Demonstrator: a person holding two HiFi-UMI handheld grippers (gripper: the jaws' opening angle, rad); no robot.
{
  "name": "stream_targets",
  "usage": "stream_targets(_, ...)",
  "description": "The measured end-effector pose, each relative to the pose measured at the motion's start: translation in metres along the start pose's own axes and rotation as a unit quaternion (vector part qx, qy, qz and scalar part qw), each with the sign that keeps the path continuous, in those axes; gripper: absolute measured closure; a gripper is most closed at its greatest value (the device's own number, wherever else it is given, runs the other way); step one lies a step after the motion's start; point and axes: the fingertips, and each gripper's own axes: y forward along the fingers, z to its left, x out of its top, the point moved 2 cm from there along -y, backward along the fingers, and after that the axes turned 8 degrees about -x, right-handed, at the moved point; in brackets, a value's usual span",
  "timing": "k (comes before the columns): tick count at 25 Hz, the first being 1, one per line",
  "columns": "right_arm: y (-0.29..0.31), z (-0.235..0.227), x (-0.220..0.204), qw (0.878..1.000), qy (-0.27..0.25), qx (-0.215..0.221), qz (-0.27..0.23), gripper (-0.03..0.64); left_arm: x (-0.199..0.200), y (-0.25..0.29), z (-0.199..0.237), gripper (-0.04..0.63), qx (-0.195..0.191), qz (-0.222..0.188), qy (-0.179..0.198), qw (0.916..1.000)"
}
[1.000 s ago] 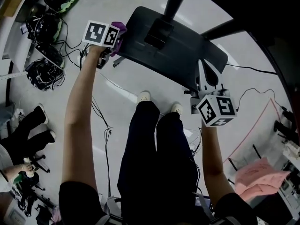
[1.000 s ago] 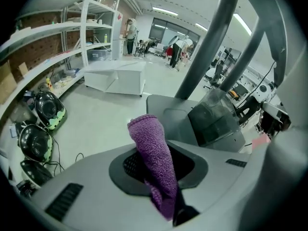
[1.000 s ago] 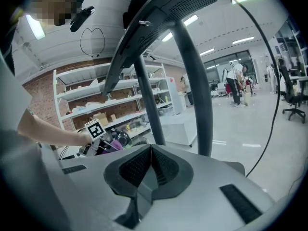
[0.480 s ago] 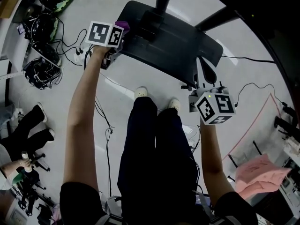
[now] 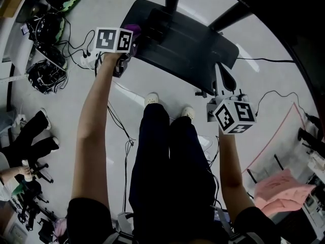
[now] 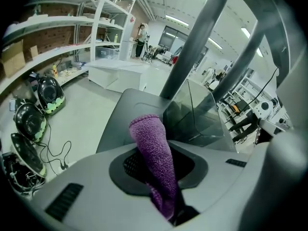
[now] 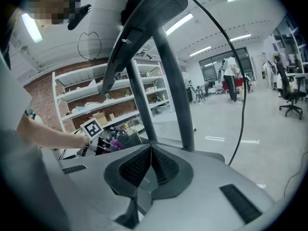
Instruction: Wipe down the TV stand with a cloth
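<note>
Purple cloth (image 6: 153,158) sticks out of the left gripper (image 6: 166,203), pinched tight — only that gripper's own view shows this. The head view shows the cloth by the left edge of the TV stand base (image 5: 188,44). Right gripper (image 7: 150,163) — jaws pressed together, nothing between.
</note>
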Motion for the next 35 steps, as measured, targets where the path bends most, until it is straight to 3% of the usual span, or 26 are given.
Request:
stream_targets(5, -0.006, -0.001, 0.0, 1.0, 0.011, 0.012, -0.003, 0.594, -0.016, -0.023, -0.02, 0.512, 0.006, 0.014, 0.004, 0.9999)
stream_targets(10, -0.009, 0.006, 0.011, 0.999, 0.01, 0.038, -0.013, 0.594, -0.02, -0.04, -0.068, 0.512, -0.008, 0.024, 0.05, 0.9984)
stream_targets(19, -0.018, 0.002, 0.015, 0.998, 0.025, 0.044, -0.026, 0.594, 0.003, -0.018, -0.147, 0.512, -0.061, 0.024, 0.101, 0.9927)
stream_targets(24, -0.024, -0.002, 0.016, 0.999, 0.028, 0.037, -0.018, 0.594, 0.039, 0.006, -0.172, 0.512, -0.07, 0.02, 0.122, 0.9898)
stream_targets(29, -0.026, -0.04, -0.006, 0.999, 0.039, 0.032, -0.017, 0.594, 0.072, 0.067, -0.186, 0.512, -0.024, 0.019, 0.161, 0.9864)
stream_targets(35, -0.019, -0.061, -0.019, 0.998, 0.062, 0.017, -0.021, 0.594, 0.105, 0.115, -0.164, 0.512, 0.058, 0.05, 0.212, 0.9741)
